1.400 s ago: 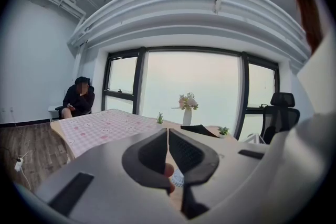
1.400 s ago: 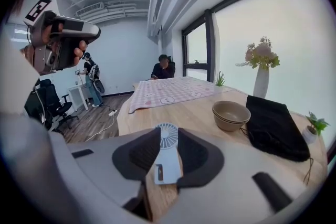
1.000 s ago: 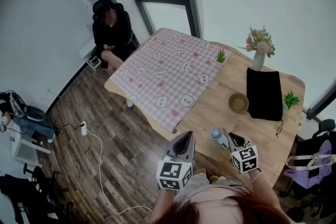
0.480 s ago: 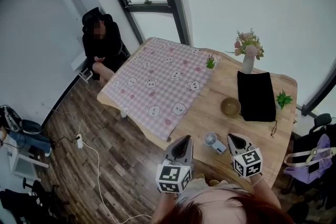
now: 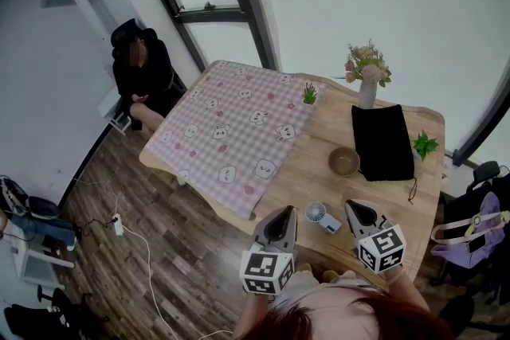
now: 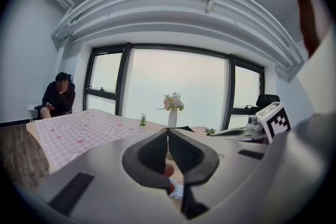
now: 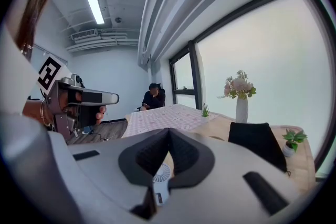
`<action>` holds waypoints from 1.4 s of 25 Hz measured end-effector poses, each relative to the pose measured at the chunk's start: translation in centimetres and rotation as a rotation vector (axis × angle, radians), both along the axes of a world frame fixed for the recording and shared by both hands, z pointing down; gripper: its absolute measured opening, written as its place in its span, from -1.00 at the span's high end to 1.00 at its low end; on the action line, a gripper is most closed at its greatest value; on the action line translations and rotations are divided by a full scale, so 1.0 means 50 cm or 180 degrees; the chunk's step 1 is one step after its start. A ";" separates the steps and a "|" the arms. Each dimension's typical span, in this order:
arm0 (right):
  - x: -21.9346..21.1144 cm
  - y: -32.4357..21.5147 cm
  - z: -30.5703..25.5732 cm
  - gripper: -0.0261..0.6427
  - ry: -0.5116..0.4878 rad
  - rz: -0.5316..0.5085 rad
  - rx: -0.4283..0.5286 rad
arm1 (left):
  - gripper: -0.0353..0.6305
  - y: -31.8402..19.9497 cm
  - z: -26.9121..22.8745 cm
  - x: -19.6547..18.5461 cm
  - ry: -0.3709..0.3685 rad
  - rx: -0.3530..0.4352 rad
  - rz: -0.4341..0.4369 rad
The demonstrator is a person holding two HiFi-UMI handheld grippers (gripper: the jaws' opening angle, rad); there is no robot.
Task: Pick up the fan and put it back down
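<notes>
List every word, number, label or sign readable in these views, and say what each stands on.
No readable text in any view.
Left marker cube and right marker cube: black-and-white square codes only, no letters or digits.
Tablecloth: pink checks with cartoon animal faces, no words.
Fan: any label is too small to read.
Purple bag: any print is too small to tell.

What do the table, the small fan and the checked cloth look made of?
Table: light wood, seemingly matte, grain lines visible. Fan: probably white plastic, smooth moulded grille. Cloth: likely fabric, printed pink check, hanging limp over the edge.
</notes>
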State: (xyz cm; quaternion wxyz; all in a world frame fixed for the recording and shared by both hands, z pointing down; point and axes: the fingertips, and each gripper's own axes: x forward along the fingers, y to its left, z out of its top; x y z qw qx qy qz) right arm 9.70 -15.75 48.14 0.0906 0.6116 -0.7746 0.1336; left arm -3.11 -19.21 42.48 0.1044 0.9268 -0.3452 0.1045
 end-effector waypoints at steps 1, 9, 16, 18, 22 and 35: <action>0.001 0.001 -0.002 0.92 0.0007 0.0004 0.0005 | 0.85 -0.001 0.000 0.004 0.0002 0.0004 0.0019; -0.001 0.014 -0.034 0.92 -0.0045 0.0036 0.0060 | 0.85 0.009 0.003 0.023 0.0017 -0.0022 0.0131; 0.000 0.020 -0.059 0.92 -0.0045 0.0079 0.0115 | 0.85 0.012 -0.001 0.034 0.0027 -0.0026 0.0188; 0.002 0.019 -0.063 0.92 -0.0012 0.0081 0.0130 | 0.85 0.011 -0.002 0.037 0.0016 -0.0017 0.0201; 0.013 0.021 -0.069 0.92 -0.0082 0.0135 0.0144 | 0.85 0.009 0.000 0.043 0.0003 -0.0010 0.0214; 0.036 0.019 -0.073 0.92 -0.0074 0.0175 0.0151 | 0.85 0.006 0.007 0.052 -0.0050 -0.0032 0.0134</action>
